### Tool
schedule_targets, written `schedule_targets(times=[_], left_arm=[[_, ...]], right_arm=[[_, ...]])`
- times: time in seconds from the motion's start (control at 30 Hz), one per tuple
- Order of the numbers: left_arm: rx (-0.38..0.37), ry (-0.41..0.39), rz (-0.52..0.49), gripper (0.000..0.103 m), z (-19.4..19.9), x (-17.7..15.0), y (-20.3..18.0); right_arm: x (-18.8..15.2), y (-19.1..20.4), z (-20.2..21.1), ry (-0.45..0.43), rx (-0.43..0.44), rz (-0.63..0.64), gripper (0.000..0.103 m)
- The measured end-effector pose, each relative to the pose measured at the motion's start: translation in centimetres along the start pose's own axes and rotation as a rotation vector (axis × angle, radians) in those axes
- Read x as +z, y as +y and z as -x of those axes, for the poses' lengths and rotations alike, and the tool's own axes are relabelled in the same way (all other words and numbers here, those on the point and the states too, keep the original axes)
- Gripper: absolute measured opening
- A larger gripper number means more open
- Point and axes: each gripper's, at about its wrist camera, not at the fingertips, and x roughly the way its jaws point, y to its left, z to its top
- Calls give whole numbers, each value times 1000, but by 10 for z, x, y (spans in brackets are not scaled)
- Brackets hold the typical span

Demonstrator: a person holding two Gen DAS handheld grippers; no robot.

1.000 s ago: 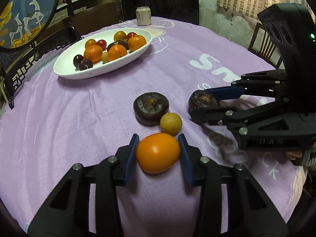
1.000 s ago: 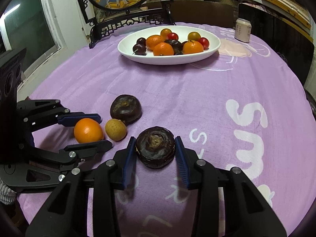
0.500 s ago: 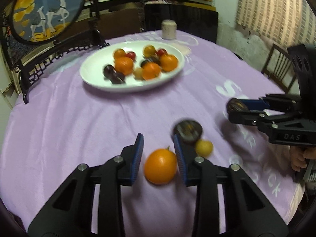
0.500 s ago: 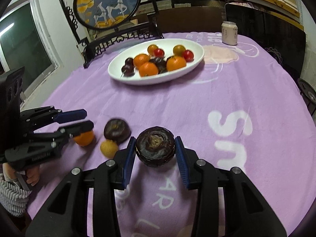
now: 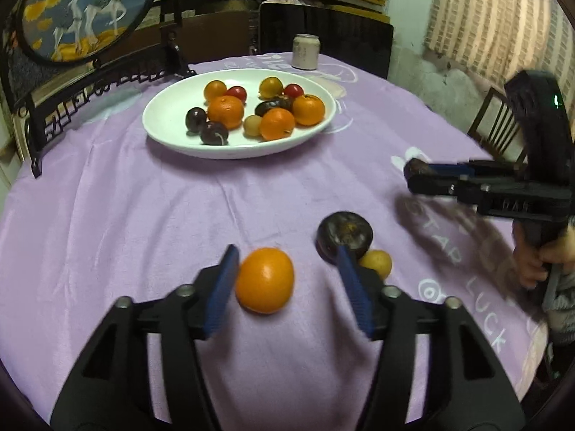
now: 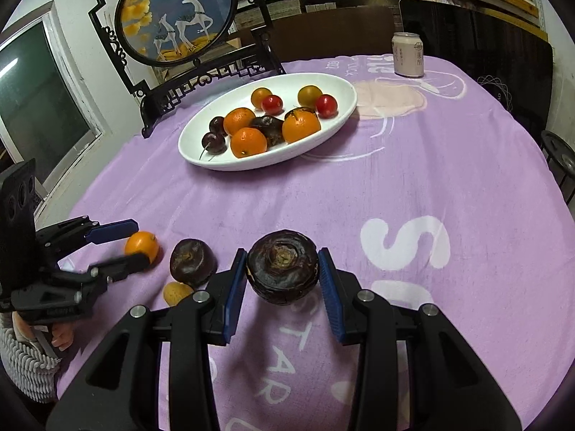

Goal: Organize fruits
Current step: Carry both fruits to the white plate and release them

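Observation:
My left gripper (image 5: 287,283) is open around an orange (image 5: 265,280) on the purple tablecloth; the orange touches the left pad, with a gap at the right pad. A dark brown round fruit (image 5: 344,237) and a small yellow fruit (image 5: 376,263) lie just right of it. My right gripper (image 6: 282,283) is shut on a second dark brown fruit (image 6: 283,272) and holds it above the cloth. A white oval plate (image 5: 172,133) with oranges, cherries and small tomatoes sits at the far side; it also shows in the right wrist view (image 6: 194,143).
A drink can (image 5: 305,51) stands behind the plate. A black-framed deer screen (image 6: 176,10) stands at the table's far left edge. A chair (image 5: 492,133) is at the right. The cloth between plate and grippers is bare (image 6: 323,197).
My left gripper has opened from around the orange, which now rests on the cloth. My right gripper has lifted the dark fruit up and away from the loose fruits.

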Motion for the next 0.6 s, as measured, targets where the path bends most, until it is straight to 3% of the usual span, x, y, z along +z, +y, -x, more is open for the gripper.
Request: schedule_targets(times=[0.1, 0.2, 0.27, 0.33, 0.6], left_arm=[[56, 13, -36, 62, -6, -4, -5], [48, 28, -5, 61, -10, -4, 3], [37, 45, 32, 45, -14, -3, 12], [23, 61, 63, 37, -19, -2, 19], [31, 26, 52, 36, -11, 5, 16]], right_arm=[[0, 0, 6, -23, 4, 2, 40], [-1, -1, 4, -17, 4, -2, 40], [-1, -1, 3, -14, 4, -2, 40], [-2, 0, 4, -18, 2, 3, 40], [-1, -1, 2, -18, -5, -1, 40]])
